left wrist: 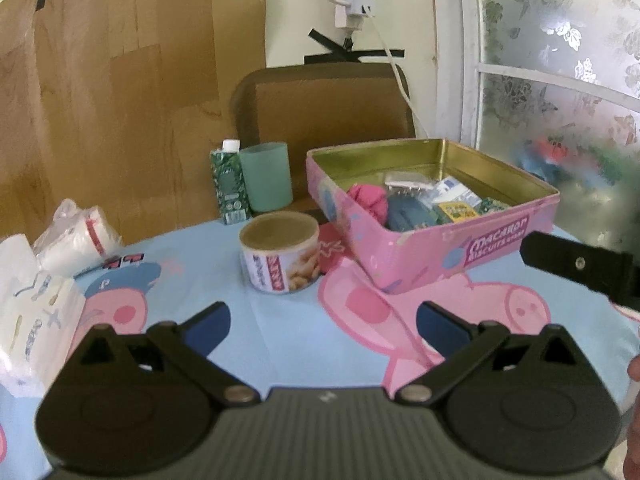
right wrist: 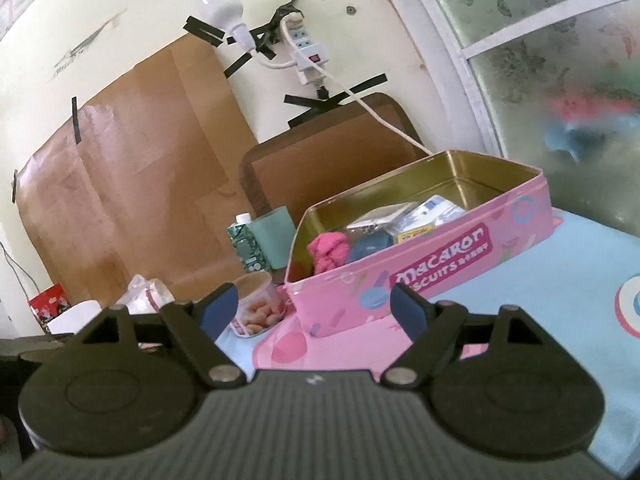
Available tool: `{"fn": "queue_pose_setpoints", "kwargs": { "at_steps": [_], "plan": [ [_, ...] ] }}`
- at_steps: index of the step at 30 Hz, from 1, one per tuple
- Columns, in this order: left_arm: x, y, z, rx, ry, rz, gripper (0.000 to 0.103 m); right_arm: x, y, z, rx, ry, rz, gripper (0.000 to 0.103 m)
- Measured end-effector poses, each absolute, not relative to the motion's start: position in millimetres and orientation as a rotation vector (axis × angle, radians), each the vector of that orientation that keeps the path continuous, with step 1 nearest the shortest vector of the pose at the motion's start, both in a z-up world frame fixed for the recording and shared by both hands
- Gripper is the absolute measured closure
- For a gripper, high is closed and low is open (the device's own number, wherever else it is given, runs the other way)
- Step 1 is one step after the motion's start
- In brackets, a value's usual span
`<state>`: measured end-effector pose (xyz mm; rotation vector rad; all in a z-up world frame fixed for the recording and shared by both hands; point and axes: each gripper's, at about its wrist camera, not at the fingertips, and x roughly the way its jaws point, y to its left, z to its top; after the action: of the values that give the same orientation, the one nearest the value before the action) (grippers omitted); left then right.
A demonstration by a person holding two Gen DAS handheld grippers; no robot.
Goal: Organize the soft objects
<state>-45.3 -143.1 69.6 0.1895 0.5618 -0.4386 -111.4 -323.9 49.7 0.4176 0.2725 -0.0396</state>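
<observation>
Both tools, left point(left wrist: 323, 326) and right point(right wrist: 311, 310), I hold spread and empty; ahead, the pink crumpled cloth point(left wrist: 368, 199) sits inside the pink rectangular biscuit tin point(left wrist: 440, 252), probably already sorted.

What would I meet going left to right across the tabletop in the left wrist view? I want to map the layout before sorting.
White tissue pack → plastic-wrapped white bundle → green carton → round tin can → pink biscuit tin holding the pink cloth.
</observation>
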Motion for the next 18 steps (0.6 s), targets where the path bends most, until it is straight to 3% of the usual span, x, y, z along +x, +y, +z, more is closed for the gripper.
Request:
{"fn": "queue_pose_setpoints", "kwargs": {
  "at_steps": [18],
  "plan": [
    [-44, -138, 52, 0.150, 0.689, -0.447, 0.000, -106, -321, 42, 0.433, 0.316, -0.031, 0.017]
  ]
}}
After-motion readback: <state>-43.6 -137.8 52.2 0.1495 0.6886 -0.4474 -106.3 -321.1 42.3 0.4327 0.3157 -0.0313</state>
